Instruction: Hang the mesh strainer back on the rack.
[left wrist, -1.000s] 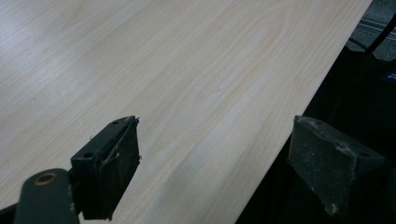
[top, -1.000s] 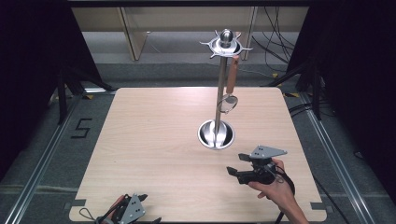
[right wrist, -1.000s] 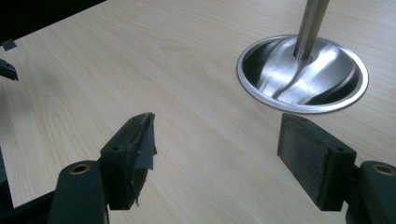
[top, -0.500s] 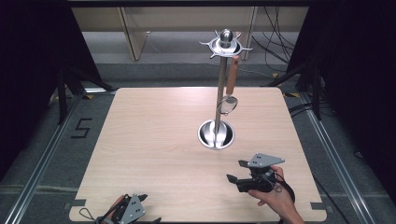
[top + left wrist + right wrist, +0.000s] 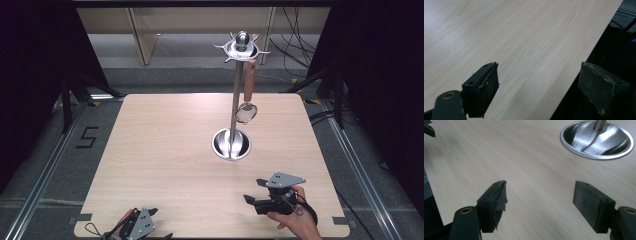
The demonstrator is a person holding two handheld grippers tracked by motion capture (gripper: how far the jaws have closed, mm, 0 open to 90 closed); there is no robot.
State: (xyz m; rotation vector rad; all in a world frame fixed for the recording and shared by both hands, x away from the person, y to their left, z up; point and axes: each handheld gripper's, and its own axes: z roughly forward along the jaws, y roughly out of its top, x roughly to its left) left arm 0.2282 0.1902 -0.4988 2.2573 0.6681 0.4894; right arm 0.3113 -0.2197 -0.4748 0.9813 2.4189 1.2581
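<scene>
A wooden bench (image 5: pixel 165 165) is seen from above, with a metal stand (image 5: pixel 235 100) set on it right of centre. The stand's round base (image 5: pixel 231 144) rests on the bench top, and a thin pole rises from it to a ring of hooks (image 5: pixel 242 47) at the top. One ladle (image 5: pixel 247 95) with a brown handle is hung from a hook, its bowl hanging beside the pole, above the base and clear of it.

The right tongs (image 5: pixel 254 196) are held by a hand (image 5: pixel 296 221) near the bench's near right corner, in front of the base and well apart from it. In the right gripper view the right tongs (image 5: pixel 540 200) are shown with the jaws spread wide and nothing between them; bare wood lies under the gap, and the base (image 5: pixel 597 139) is seen farther off at upper right.

The left tongs (image 5: pixel 150 220) are found at the near edge of the bench, towards the left, well apart from the stand. In the left gripper view the left tongs (image 5: pixel 539 85) are likewise spread apart and empty, with one jaw over the wood and the other past the bench's edge (image 5: pixel 584 57).
</scene>
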